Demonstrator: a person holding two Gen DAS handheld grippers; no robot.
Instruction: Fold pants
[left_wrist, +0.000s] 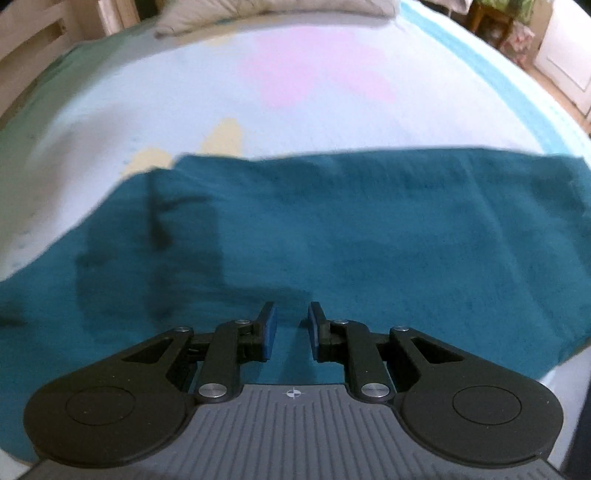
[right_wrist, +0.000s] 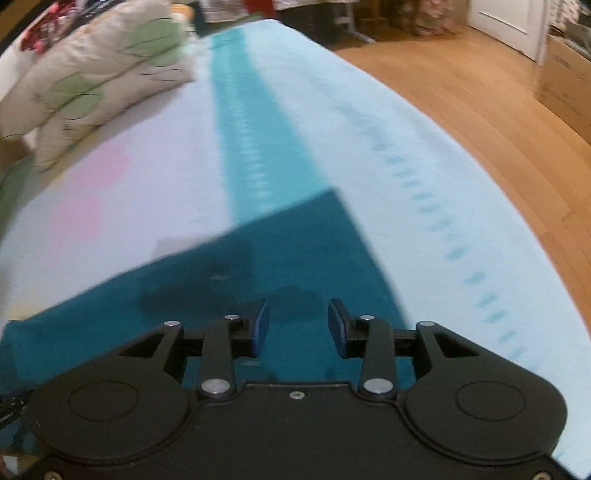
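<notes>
A pair of teal pants (left_wrist: 332, 229) lies spread flat across the near part of a bed, on a pale blue bedsheet (left_wrist: 184, 92) marked with pink and yellow patches and a turquoise stripe (right_wrist: 255, 140). At the far end of the bed sit 2 pillows (right_wrist: 96, 74) printed with green leaves, well apart from the pants; a wooden headboard (left_wrist: 33, 48) rises at the far left. Beyond the bed's right edge runs a wooden floor (right_wrist: 480, 110), with a white door (right_wrist: 506, 22) past it. The left gripper (left_wrist: 291, 325) hangs low over the middle of the pants, its blue-padded fingers (left_wrist: 268, 332) apart and holding nothing. The right gripper (right_wrist: 298, 323) hangs over the pants near their squared end, fingers (right_wrist: 338, 325) likewise apart and holding nothing. Both views are blurred.
</notes>
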